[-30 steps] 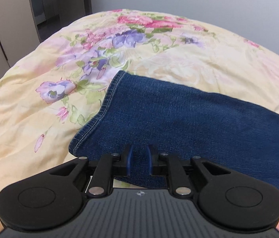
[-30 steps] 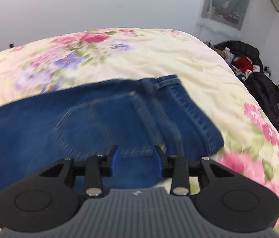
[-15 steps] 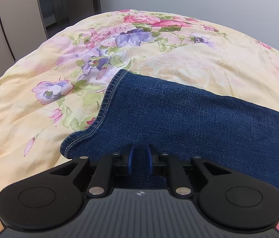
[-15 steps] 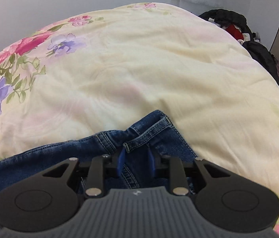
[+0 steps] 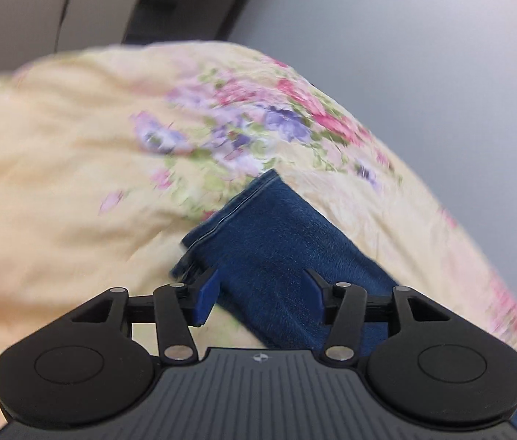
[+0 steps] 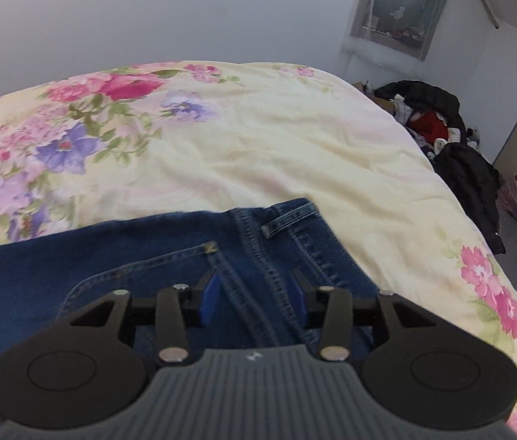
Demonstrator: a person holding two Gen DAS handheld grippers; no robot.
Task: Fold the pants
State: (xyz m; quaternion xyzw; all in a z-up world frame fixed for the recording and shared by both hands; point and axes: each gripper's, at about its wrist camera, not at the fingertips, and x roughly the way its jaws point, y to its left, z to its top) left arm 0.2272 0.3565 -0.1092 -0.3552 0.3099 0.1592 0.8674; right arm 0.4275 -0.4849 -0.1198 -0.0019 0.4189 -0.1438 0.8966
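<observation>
Denim pants (image 6: 119, 275) lie flat on the floral bed (image 6: 276, 146), laid out for folding. Left gripper (image 5: 260, 295) fingers spread, empty, above the hem; right gripper (image 6: 254, 299) likewise over the waistband.

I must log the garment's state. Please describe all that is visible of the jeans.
The jeans are dark blue denim with lighter stitching, a back pocket, a belt loop and hemmed leg ends. They lie flat on the floral quilt, legs stacked. Both the right hand-held gripper and the left hand-held gripper are open above them.
</observation>
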